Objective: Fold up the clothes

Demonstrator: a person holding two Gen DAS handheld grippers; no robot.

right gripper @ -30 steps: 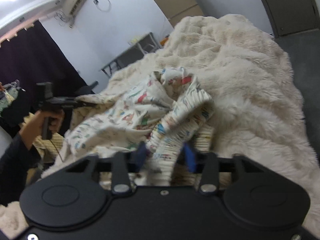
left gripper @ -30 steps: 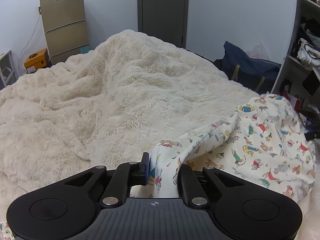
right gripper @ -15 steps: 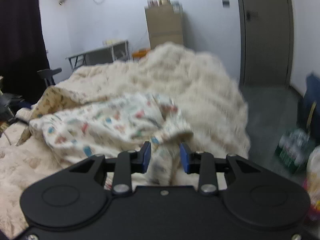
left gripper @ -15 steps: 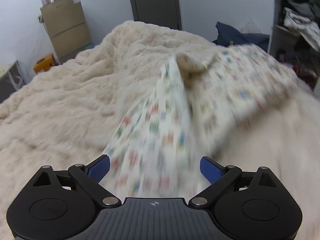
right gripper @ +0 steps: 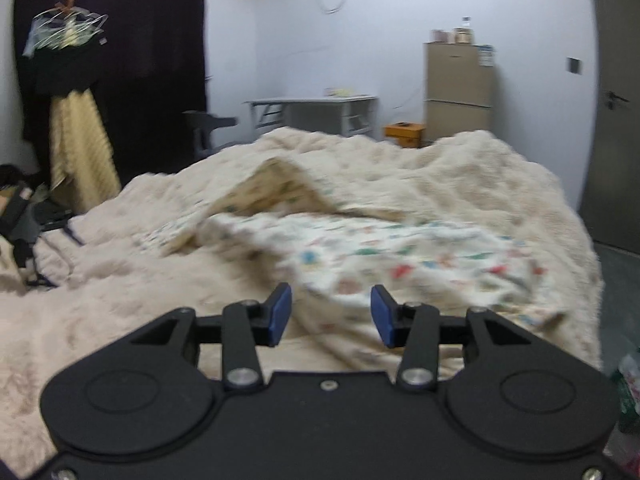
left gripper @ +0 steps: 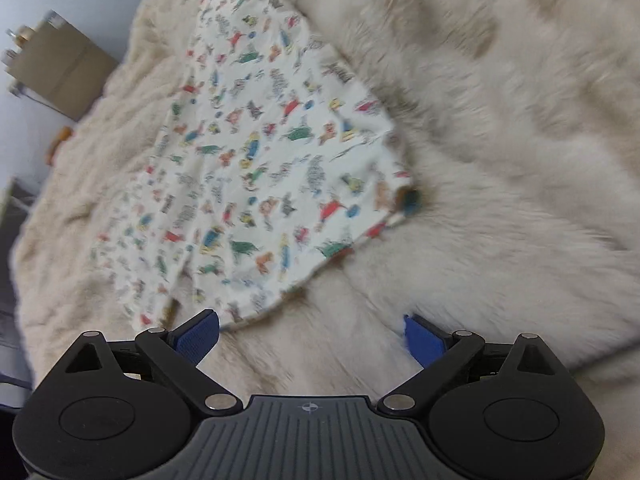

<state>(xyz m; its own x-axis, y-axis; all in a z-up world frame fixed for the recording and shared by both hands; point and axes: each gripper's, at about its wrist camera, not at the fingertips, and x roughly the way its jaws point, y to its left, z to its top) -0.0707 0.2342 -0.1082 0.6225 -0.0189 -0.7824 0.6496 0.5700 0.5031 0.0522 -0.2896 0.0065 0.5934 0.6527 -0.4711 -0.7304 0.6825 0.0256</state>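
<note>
Both tools were empty at this pt. My left gripper had its jaws spread wide, nothing btwn them, hanging just above the fuzzy cream blanket w/ the near hem of the printed garment just ahead of its blue pads. My right gripper was parted too, less wide, and held nothing; the garment sat right beyond its tips.

Step in hand, as I judged it: the lay-out stage was about done, w/ the cloth spread on the bed and the folding proper not yet begun. Next move would call for picking 2 matching corners or edge pts, one per tool, and pinching thin fabric w/o grabbing blanket pile along w/ it. That's the risk, since the pile is deep and the cloth lies right on it.

The garment itself: white, covered in small coloured cartoon figures, lying mostly flat in the left view, running away from me toward the far end of the bed. One long crease ran down it near the left side. Right view showed the far portion humped up, inside face showing, so not fully smoothed. Both views were motion-blurred, so finer detail I couldn't tell.
</note>
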